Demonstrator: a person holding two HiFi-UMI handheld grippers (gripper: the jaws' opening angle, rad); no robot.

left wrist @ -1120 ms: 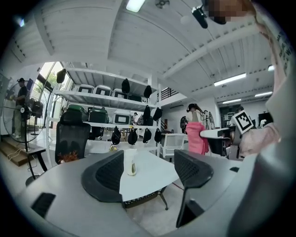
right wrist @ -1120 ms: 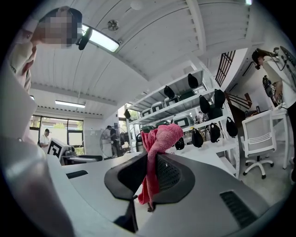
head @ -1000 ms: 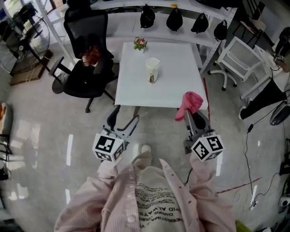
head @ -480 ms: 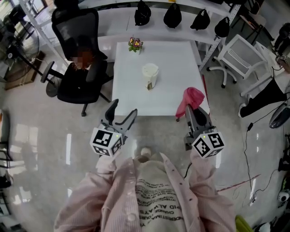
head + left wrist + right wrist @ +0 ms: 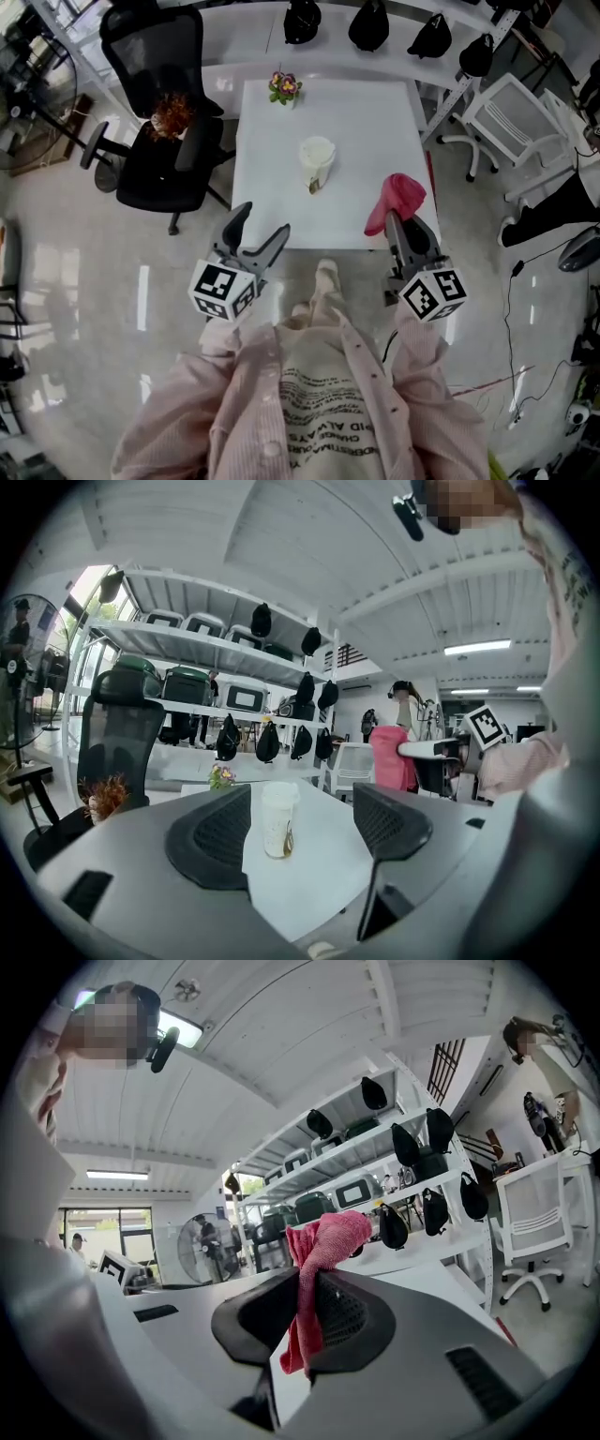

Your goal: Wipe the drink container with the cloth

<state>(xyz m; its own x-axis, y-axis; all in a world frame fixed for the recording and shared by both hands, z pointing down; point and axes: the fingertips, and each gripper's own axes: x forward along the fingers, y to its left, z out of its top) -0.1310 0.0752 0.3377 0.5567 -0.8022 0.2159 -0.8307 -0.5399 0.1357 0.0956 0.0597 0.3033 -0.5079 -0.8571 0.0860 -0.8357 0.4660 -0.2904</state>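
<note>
White table [image 5: 375, 122]: one lidded drink cup [image 5: 317, 161] is stood upright near the middle, with a small flower pot [image 5: 284, 87] at the far edge.
Left gripper [image 5: 261, 225]: jaws spread wide, nothing held, positioned at the near table edge.
Right gripper [image 5: 405, 227]: clamped on a pink cloth [image 5: 396, 199], held at the near right corner, well apart from the cup.

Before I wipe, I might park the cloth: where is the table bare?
Most of the table is bare: the wide strip right of the cup up to the far right corner, and the near left stretch between cup and left claw. Busier: the far edge by the flowers, and the near right corner under the cloth.
</note>
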